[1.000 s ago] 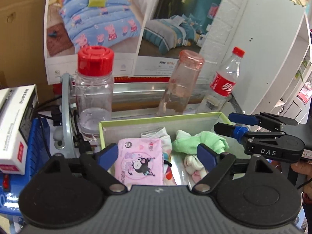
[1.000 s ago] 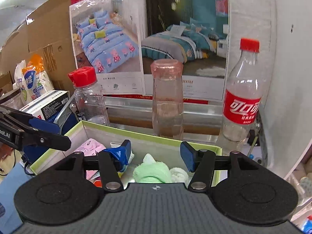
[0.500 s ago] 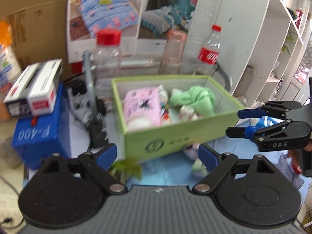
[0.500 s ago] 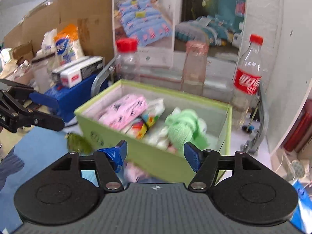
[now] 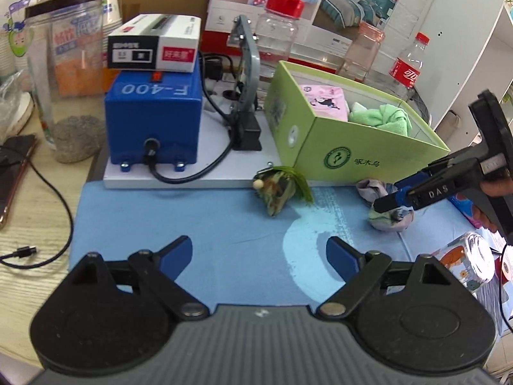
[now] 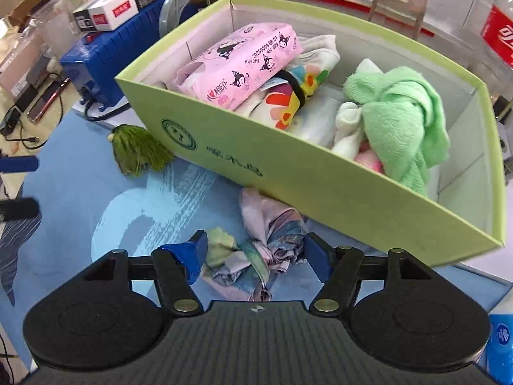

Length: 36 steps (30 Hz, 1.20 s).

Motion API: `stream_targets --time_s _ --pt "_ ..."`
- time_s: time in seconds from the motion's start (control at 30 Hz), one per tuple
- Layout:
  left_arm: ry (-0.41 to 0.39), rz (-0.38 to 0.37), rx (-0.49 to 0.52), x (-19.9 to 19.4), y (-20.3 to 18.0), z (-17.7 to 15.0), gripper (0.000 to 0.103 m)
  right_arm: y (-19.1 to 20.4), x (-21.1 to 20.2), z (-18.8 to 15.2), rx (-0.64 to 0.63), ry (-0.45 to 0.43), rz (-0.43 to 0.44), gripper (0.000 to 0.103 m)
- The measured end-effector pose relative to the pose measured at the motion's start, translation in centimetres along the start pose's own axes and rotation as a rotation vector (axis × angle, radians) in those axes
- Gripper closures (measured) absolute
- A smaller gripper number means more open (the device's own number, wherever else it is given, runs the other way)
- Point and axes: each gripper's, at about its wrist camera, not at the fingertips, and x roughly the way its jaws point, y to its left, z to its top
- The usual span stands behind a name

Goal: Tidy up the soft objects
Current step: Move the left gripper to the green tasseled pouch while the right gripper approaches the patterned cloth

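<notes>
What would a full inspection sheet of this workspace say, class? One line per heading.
Surface: blue mat on a wood-grain desk.
Job's things: green box holds pink tissue pack and green towel; crumpled cloth and green tassel pouch lie outside on the mat.
Clutter: blue F-400 unit, bottles, jar.
Grippers: right gripper open around the cloth; left gripper open, empty.
Cables: black cable.
Surroundings: bedding posters, white shelf.

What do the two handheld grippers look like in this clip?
Both match: the left gripper and right gripper have black linkage arms with silver pivot pins, blue-padded fingers and a ribbed dark grey body. The right gripper carries white "DAS" lettering.
</notes>
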Motion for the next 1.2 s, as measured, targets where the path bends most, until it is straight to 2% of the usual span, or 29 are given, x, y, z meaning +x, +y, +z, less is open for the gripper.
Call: stream_targets --time_s 0.13,0.27,0.4,0.47,0.53,0.63,0.73,0.8,0.87,0.97,1.1,1.2 --pt "0.004 -0.003 0.008 0.0 0.4 -0.3 0.014 -1.1 0.9 -0.1 0.04 0.048 0.002 0.048" --pt "0.011 -0.002 0.025 0.6 -0.1 -0.3 0.014 -2.8 1.2 -2.1 0.028 0.108 -0.11 0.047" --pt "0.012 0.003 0.01 1.7 -0.5 0.3 0.014 -5.7 -0.2 -4.7 0.106 0.081 -0.081 0.046" --pt "-0.001 0.009 -0.009 2.4 -0.8 1.0 0.013 -6.3 -1.7 -6.5 0.106 0.014 -0.107 0.046" --pt "-0.017 0.026 -0.019 3.4 -1.3 1.8 0.013 -6.8 -3.8 -8.4 0.144 -0.109 -0.109 0.046" --pt "-0.024 0.092 -0.02 5.6 -2.3 3.3 0.013 -7.5 -6.9 -12.0 0.243 -0.325 -0.097 0.046" --pt "-0.013 0.201 -0.056 8.1 -2.8 4.7 0.013 -8.1 -8.3 -15.7 0.33 -0.453 -0.074 0.046" --pt "-0.012 0.255 -0.064 9.2 -2.6 5.0 0.013 -8.6 -8.6 -17.6 0.374 -0.493 -0.063 0.045" --pt "-0.004 0.277 -0.066 9.9 -2.2 5.2 0.013 -9.1 -8.5 -18.5 0.406 -0.507 -0.063 0.045" --pt "0.006 0.259 -0.094 10.1 -1.5 5.2 0.012 -9.7 -8.2 -19.1 0.424 -0.505 -0.079 0.045" --pt "0.063 0.244 -0.058 9.8 -1.5 4.1 0.012 -10.1 -7.6 -18.3 0.415 -0.506 -0.063 0.045" --pt "0.131 0.279 -0.012 9.5 -1.4 2.2 0.012 -10.0 -7.2 -17.3 0.387 -0.505 -0.055 0.045"
